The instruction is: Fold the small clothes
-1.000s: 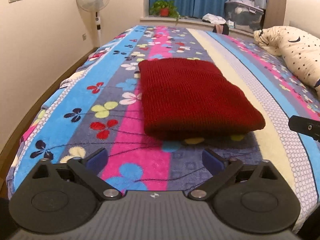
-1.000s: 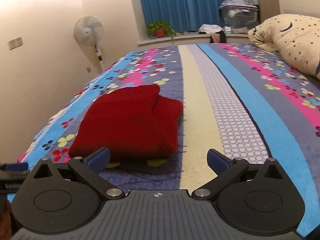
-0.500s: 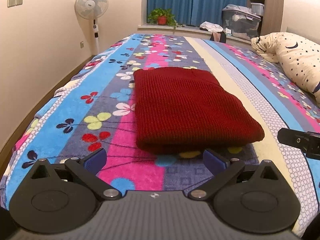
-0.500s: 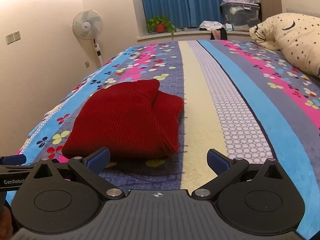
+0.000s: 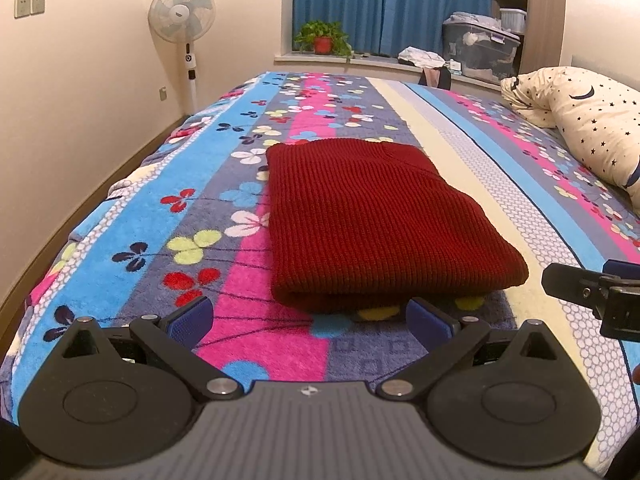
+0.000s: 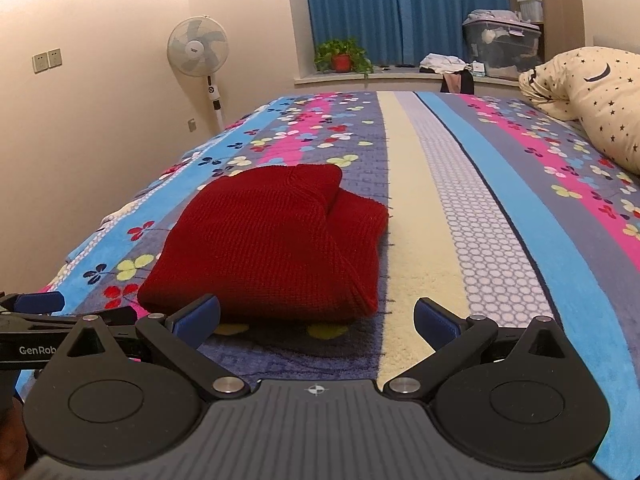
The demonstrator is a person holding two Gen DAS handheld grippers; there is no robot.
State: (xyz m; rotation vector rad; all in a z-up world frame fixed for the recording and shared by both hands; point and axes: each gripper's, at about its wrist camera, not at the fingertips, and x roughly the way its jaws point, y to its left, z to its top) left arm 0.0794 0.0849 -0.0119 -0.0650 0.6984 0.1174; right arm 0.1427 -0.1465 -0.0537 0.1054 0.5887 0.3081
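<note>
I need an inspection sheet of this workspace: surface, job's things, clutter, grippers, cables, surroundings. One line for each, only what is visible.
Surface: bed with striped floral blanket, flat.
Job's things: one red knit garment, folded, lying on the blanket; nothing holds it.
Clutter: star-print pillow at the bed's right edge.
Grippers: left gripper open, short of the garment; right gripper open, empty.
Cables: nothing seen.
Surroundings: standing fan, blue curtains, potted plant, storage box.

Home bedroom: bed (image 5: 120, 240) with floral blanket, star-print pillow (image 5: 592, 120), standing fan (image 5: 182, 12), blue curtains (image 5: 380, 4).
</note>
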